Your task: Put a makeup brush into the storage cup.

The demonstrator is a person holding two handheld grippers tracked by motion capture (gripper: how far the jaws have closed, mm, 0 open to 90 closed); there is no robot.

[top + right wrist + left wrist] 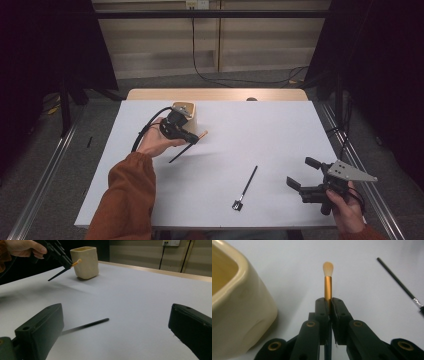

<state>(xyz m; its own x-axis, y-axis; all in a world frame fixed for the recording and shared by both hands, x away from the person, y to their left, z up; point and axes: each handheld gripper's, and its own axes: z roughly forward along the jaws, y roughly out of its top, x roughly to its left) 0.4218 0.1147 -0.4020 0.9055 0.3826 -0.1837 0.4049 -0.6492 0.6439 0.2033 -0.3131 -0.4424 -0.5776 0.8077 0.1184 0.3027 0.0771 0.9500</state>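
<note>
A: Item one, left claw [329,305]?
B: Jaws clamped on a makeup brush [328,282]: gold ferrule, pale orange bristle tip forward, dark handle trailing back between the jaws. In the high view the left claw [194,138] hangs above the white worktop [280,135], just beside a cream square cup [186,113]; the brush [187,147] slants down toward the person, handle end lowest.

A: Item two, the cup?
B: Upright, open-topped, rounded corners, at the far left part of the worktop. In the left gripper view the cup [234,302] sits left of the jaws, apart from the bristles.

A: Item three, right claw [298,172]?
B: Jaws wide apart, nothing between them, held in the right hand [345,207] at the near right edge.

A: Item four, loose stock?
B: One thin black brush [246,188] flat on the worktop, between the two claws, nearer the right one. In the right gripper view the thin black brush [86,325] lies just ahead of the open jaws
</note>
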